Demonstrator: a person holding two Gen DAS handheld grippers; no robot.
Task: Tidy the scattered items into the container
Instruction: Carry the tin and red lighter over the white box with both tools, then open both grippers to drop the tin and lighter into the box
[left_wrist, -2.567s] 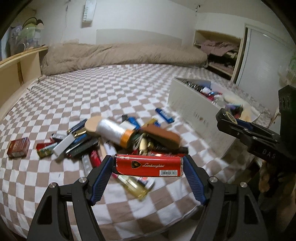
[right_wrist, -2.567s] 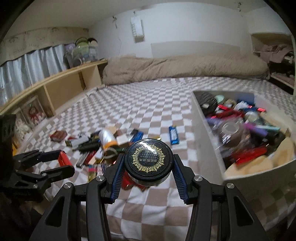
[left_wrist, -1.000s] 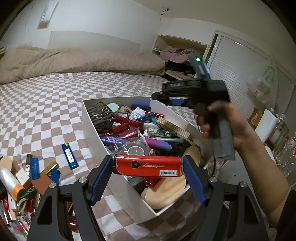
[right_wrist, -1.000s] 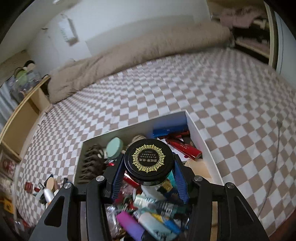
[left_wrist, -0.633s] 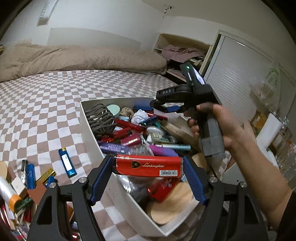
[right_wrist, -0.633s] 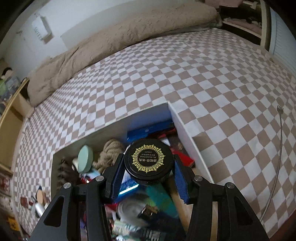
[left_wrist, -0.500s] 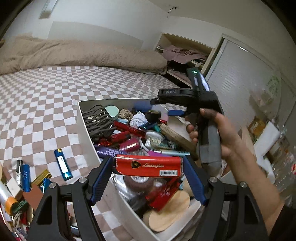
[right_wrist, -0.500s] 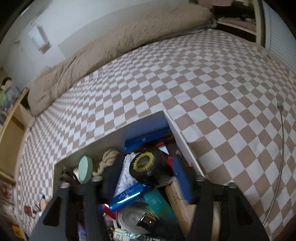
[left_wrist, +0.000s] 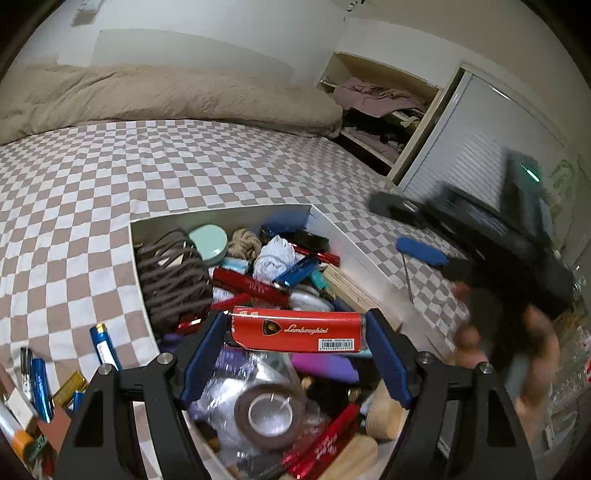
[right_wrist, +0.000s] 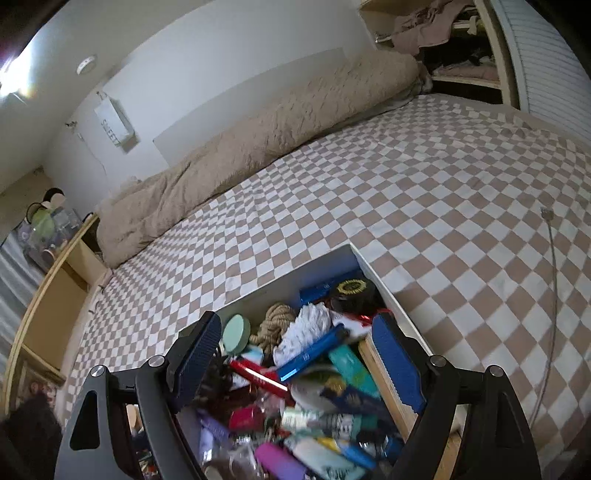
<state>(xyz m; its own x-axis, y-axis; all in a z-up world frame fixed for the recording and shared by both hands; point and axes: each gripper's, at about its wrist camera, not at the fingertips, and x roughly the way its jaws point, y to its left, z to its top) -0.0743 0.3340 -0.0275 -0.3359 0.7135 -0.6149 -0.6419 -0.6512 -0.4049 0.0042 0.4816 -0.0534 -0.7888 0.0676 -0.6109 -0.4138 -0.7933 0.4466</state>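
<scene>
My left gripper (left_wrist: 295, 329) is shut on a red Lamborghini carton (left_wrist: 280, 326), held crosswise above the near half of the white container (left_wrist: 334, 227). The container is packed with several small items. My right gripper (right_wrist: 295, 328) hovers over the container (right_wrist: 280, 282) with its jaws opening and nothing between them. A black round tin with a gold emblem (right_wrist: 352, 291) lies in the container's far corner. In the left wrist view the right gripper (left_wrist: 393, 227) is blurred beyond the container's right wall, with a person's hand (left_wrist: 517, 350) on it.
Loose lighters and small items (left_wrist: 105, 347) lie on the checkered bedspread (left_wrist: 110, 177) left of the container. A beige duvet (left_wrist: 147, 92) runs along the far wall. A thin cable (right_wrist: 552, 280) lies right of the container. Open shelves (right_wrist: 55, 295) stand at the left.
The right gripper let go of the black tin, which now lies in the container's far corner, and its jaws spread wide. The left gripper carried the red carton from the pile to over the container.
</scene>
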